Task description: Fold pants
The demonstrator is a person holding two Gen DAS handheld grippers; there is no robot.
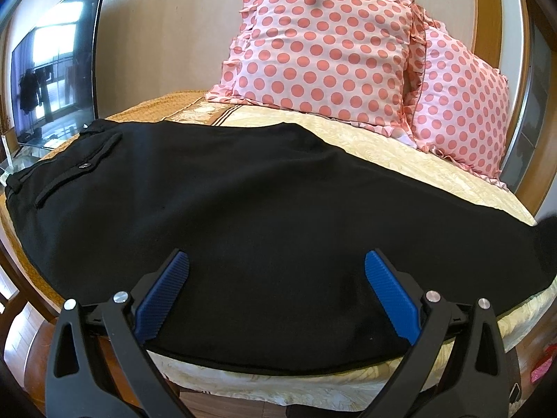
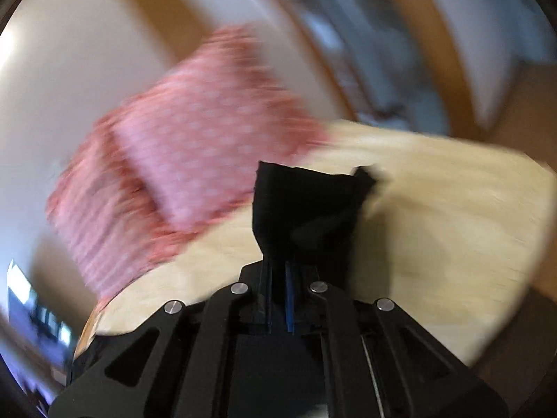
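Black pants (image 1: 243,202) lie spread across the bed, waistband and back pocket at the left, legs running off to the right. My left gripper (image 1: 276,261) is open, its blue pads (image 1: 167,292) hovering over the near edge of the pants, holding nothing. In the blurred right wrist view, my right gripper (image 2: 278,271) is shut on a bunched end of the black pants (image 2: 306,202), lifted above the bed.
The bed has a cream and gold cover (image 1: 400,146). Two pink polka-dot pillows (image 1: 323,41) stand at the head, also showing in the right wrist view (image 2: 195,146). A television (image 1: 55,69) stands to the left. A wooden bed frame (image 1: 34,313) edges the mattress.
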